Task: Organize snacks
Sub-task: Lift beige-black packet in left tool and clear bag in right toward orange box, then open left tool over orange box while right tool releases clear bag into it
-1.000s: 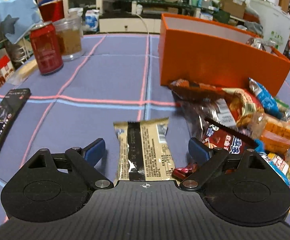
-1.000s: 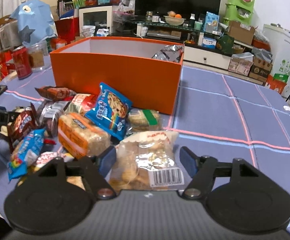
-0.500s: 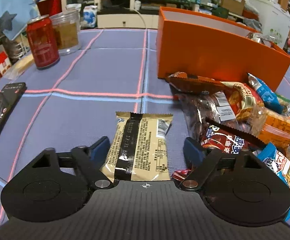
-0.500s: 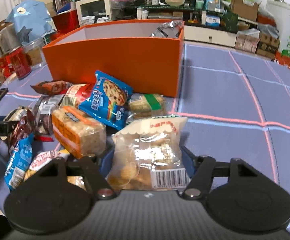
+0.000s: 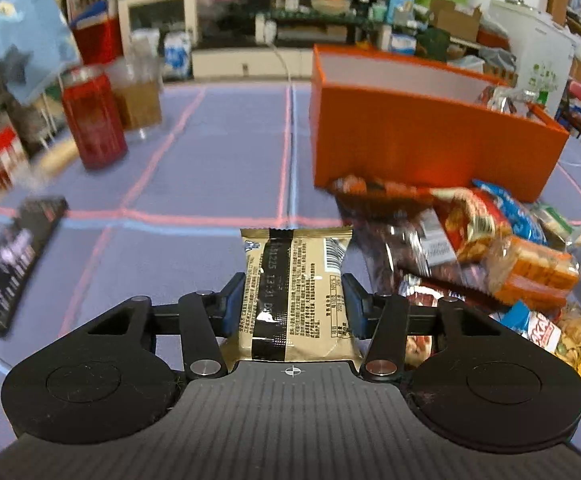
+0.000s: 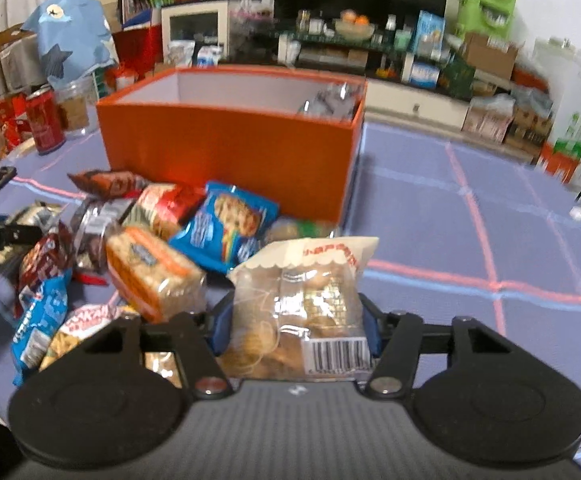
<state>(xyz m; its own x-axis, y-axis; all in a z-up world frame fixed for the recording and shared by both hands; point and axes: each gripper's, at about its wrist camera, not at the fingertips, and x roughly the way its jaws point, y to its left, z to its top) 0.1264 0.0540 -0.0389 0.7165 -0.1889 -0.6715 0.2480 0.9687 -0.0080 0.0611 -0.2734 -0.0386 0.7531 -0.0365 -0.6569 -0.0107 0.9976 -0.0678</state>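
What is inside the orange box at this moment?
In the orange box, one crinkled silvery packet sticks up at its right end. The front wall covers the floor of the box, so anything lying lower cannot be seen.

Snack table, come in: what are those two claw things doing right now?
Left gripper closing on gold packet. Right gripper closing on clear cookie bag. Orange box ahead, path clear; snack pile waiting.
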